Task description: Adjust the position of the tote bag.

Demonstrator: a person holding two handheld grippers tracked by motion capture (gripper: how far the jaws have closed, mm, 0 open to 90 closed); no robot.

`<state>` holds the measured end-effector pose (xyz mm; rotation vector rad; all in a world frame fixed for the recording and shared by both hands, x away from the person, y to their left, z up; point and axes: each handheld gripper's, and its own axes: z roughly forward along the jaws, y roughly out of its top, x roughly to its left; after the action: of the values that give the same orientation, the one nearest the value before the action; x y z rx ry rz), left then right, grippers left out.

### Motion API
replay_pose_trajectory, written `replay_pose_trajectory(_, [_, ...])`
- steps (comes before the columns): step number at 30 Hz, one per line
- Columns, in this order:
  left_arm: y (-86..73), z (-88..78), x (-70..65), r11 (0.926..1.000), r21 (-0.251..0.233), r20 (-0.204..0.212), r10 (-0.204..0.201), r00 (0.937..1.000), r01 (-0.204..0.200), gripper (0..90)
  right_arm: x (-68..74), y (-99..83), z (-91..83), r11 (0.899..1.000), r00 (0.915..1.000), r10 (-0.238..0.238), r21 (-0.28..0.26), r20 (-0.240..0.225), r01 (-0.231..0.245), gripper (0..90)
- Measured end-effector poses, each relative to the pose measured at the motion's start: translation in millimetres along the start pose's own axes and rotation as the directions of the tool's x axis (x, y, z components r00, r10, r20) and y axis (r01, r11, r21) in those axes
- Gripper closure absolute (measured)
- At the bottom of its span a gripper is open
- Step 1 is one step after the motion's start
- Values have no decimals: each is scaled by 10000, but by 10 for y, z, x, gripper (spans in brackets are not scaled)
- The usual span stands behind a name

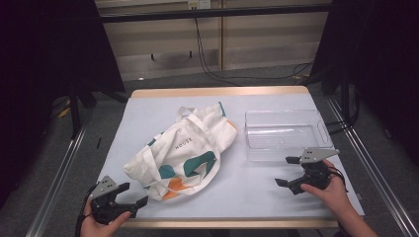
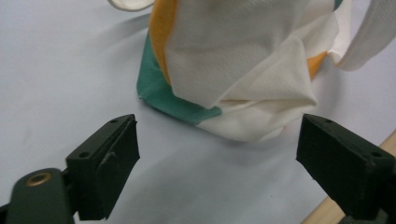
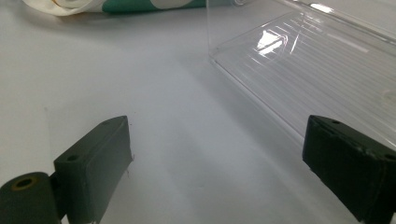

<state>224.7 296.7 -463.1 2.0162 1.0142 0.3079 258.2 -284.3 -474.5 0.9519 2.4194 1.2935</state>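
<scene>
Lab-type recording bay, not a home. Pale mat on a wood-edged table with aluminium rails either side, black curtains flanking, loose cables trailing over grey carpet, wall socket above plain panelling.

Even overhead light, dark surroundings, glare on the clear tray, slight softness.

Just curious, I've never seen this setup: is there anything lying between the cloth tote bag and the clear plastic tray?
No. In the high view, only bare table cover separates the tote bag from the clear tray; they lie apart.
</scene>
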Motion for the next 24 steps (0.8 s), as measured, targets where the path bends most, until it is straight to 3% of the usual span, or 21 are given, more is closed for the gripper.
replay_pose_trajectory(7, [29, 6, -60, 9999, -25, 343, 109, 9994, -108, 310, 10, 9, 18, 10000, 10000, -21, 32, -8, 22, 73])
replay_pose_trajectory(13, [44, 18, -150, 9994, 37, 527, 332, 9981, -335, 589, 8, 22, 30, 10000, 10000, -56, 4, 14, 56, 72])
replay_pose_trajectory(18, [84, 58, -246, 9980, 82, 749, 618, 9953, -626, 754, 33, 52, 47, 10000, 10000, -85, -46, -30, 85, 72])
replay_pose_trajectory(21, [91, 113, -284, 9978, 127, 913, 636, 9938, -651, 805, 67, 98, 77, 9999, 9999, -76, -80, -104, 75, 74])
replay_pose_trajectory(24, [95, 155, -281, 9978, 173, 803, 625, 9948, -641, 822, 145, 187, 152, 9996, 9994, -287, -60, -176, 286, 86])
